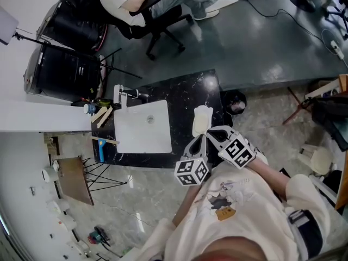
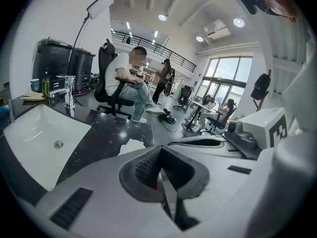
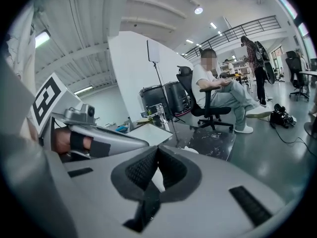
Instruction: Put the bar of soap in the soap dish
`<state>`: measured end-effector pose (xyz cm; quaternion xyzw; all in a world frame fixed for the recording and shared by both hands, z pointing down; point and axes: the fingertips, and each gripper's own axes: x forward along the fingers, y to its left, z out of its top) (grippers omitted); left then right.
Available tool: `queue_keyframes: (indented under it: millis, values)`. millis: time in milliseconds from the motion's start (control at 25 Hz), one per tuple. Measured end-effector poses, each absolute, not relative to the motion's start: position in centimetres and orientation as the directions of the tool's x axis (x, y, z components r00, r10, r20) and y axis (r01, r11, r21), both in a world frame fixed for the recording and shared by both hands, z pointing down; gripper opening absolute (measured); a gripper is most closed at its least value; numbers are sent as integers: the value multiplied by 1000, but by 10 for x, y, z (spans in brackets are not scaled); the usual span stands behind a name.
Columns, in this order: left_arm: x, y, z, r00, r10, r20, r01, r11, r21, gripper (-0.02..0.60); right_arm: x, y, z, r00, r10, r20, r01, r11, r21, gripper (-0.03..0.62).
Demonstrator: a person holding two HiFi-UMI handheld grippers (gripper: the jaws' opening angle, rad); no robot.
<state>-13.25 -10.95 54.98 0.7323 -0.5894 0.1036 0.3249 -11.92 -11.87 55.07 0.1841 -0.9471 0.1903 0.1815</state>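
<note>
On the black marble counter (image 1: pixel 185 94), to the right of the sink, lies a pale cream and white shape (image 1: pixel 201 120); soap and dish cannot be told apart in it. It shows as a white lump (image 2: pixel 131 147) just beyond my left jaws, and as a white edge (image 3: pixel 192 151) past my right jaws. Both grippers hover side by side at the counter's near right corner, just short of that shape. The left gripper (image 1: pixel 202 138) (image 2: pixel 159 148) is shut with nothing in it. The right gripper (image 1: pixel 213 130) (image 3: pixel 157 149) is shut too, its pads meeting with nothing between them.
A white sink (image 1: pixel 142 126) with a chrome faucet (image 1: pixel 124 94) fills the counter's left half. Bottles and small items (image 1: pixel 95 112) crowd its left edge. A dark bin (image 1: pixel 235 101) stands on the floor to the right. A person sits in an office chair (image 1: pixel 155 20) beyond.
</note>
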Motion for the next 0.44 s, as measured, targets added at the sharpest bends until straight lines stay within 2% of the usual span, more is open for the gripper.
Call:
queue_keyframes:
  millis: [440]
  values:
    - [-132, -108, 553, 287, -789, 543, -926, -83, 369, 6, -119, -118, 553, -863, -274, 424, -417, 860, -295, 6]
